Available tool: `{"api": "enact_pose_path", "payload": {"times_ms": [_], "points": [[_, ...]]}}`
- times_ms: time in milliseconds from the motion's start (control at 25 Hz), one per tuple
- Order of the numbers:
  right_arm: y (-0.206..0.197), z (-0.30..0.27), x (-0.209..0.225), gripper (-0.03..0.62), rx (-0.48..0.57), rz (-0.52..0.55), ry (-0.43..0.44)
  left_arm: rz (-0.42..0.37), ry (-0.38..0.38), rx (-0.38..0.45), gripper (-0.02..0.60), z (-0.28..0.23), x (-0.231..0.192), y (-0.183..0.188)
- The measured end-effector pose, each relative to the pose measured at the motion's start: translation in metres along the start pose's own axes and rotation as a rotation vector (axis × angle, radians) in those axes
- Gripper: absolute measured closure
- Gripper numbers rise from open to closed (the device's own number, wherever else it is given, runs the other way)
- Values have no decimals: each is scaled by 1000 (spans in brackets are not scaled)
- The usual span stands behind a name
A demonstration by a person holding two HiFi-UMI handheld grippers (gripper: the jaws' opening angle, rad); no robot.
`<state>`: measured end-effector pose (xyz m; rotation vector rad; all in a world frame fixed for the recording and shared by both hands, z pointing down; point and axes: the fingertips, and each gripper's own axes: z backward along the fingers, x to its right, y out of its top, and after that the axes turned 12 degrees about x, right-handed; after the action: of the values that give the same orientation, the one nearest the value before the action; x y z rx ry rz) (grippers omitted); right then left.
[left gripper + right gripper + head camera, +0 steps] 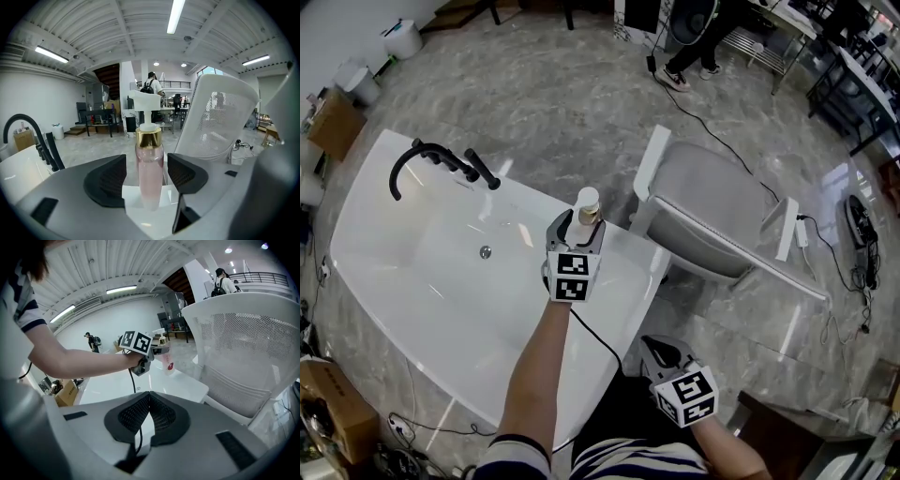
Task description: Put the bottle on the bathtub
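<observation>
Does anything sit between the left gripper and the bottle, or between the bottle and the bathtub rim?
Nothing visible. The bottle stands upright directly on the bathtub rim. The left gripper has its fingers open on either side of it, with a small gap at each side and nothing else between.

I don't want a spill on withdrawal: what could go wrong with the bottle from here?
1. The bottle stands free between the open jaws of the left tool, with narrow gaps either side; a skewed pull-back could clip and topple it.
2. It is tall and slim and stands near the outer edge of the bathtub rim, so a knock might send it to the floor.
</observation>
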<state>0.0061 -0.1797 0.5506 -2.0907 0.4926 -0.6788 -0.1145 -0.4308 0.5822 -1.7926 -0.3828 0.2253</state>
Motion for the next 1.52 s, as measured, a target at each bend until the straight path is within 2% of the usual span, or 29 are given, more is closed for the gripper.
{"api": "enact_pose_path", "payload": {"times_ms": [440, 840, 1040, 1360, 1520], "points": [[11, -4, 4, 568, 22, 45, 71, 77, 109, 29, 310, 57, -6, 8], [26, -4, -2, 568, 45, 84, 121, 119, 175, 3, 310, 118, 0, 9], [34, -6, -7, 568, 64, 87, 135, 156, 172, 2, 311, 151, 20, 13], [43, -4, -13, 568, 95, 86, 151, 244, 210, 21, 326, 203, 41, 23], [48, -1, -16, 568, 106, 93, 157, 253, 207, 23, 339, 222, 54, 29]]}}
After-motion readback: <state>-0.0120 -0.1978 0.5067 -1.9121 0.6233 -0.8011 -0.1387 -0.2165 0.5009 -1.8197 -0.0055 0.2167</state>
